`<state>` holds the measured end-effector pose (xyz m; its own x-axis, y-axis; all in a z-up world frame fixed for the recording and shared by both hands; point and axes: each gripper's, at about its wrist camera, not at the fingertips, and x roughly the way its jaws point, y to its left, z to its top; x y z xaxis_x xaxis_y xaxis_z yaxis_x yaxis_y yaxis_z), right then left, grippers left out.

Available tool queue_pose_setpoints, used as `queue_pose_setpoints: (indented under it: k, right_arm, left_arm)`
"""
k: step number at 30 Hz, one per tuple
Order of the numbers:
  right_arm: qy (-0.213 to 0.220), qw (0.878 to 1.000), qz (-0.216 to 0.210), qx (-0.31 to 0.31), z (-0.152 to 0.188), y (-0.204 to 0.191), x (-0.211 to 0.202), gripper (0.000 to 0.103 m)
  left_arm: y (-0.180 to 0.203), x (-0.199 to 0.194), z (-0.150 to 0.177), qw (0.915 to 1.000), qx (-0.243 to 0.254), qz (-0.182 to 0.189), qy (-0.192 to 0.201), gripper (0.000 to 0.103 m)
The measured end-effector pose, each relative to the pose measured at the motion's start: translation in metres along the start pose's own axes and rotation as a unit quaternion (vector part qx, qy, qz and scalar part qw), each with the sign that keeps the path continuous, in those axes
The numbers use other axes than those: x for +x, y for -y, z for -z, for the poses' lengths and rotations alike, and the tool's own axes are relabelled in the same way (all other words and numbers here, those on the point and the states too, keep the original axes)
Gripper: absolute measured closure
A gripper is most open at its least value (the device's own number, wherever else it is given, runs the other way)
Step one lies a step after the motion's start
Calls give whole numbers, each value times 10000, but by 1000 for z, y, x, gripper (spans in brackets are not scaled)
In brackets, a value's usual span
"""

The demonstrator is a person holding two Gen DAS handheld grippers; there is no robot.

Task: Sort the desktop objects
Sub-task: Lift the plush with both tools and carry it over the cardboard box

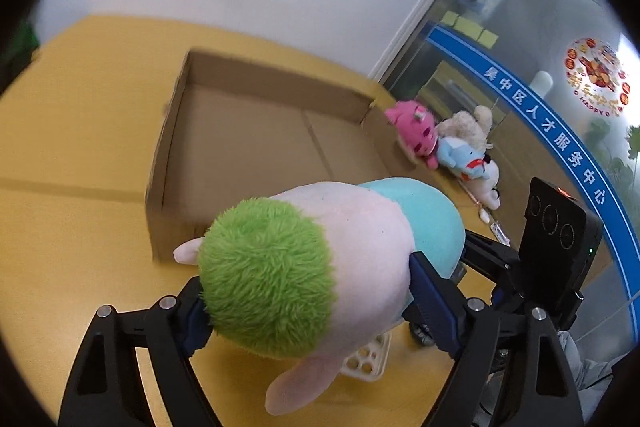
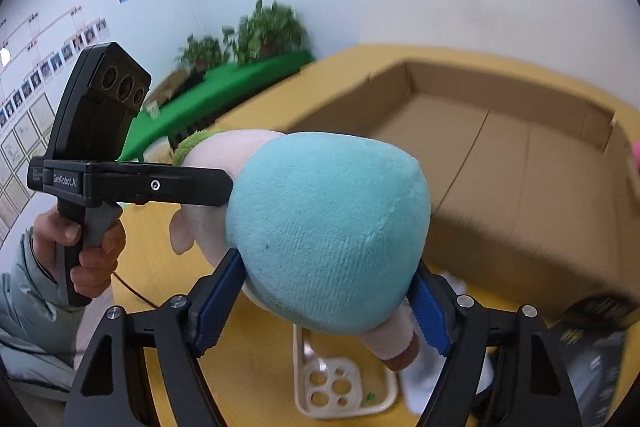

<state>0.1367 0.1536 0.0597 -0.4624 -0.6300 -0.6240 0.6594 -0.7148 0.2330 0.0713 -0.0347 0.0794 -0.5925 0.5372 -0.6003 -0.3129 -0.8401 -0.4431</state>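
A plush doll (image 1: 320, 259) with green hair, a pale pink head and a teal body is held in the air between both grippers, above the yellow table. My left gripper (image 1: 308, 303) is shut on its head. My right gripper (image 2: 328, 295) is shut on its teal body (image 2: 328, 227). An open, empty cardboard box (image 1: 248, 147) lies just beyond the doll; in the right wrist view the box (image 2: 520, 167) is to the right. The left gripper's body also shows in the right wrist view (image 2: 132, 183).
Several small plush toys, a pink one (image 1: 416, 135) among them, lie beside the box's far right corner. A white plastic phone case (image 2: 340, 387) lies on the table under the doll. A dark packet (image 2: 592, 311) lies at the right. Plants (image 2: 260, 31) stand behind.
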Motion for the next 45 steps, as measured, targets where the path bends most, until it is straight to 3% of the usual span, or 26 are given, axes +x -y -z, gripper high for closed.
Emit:
queue_pose_setpoints:
  k: [6,13,24,32,45]
  right_arm:
    - [723,9961,380,-320,-64,6,-57,26]
    - [1573,9828,712,-655,-142,13,-125,26]
    - [2075,9700,814,-970,-237,26,-174,26]
    - [1975,9740,659,-895,-268,48,-145,26]
    - [1273,9905,395,-349,-278,121,-35,26]
  left_arm:
    - [44,-25,-80,9942,779,49,745,18]
    - [90,-64,-167,9741,1568,75,1625,18]
    - [120,-87,-246,9569,1890,64,2204,18]
    - [101,-62,-273,9611,1731,0,2152,18]
    - [14,38,-287,9872,980,-184,1240,18]
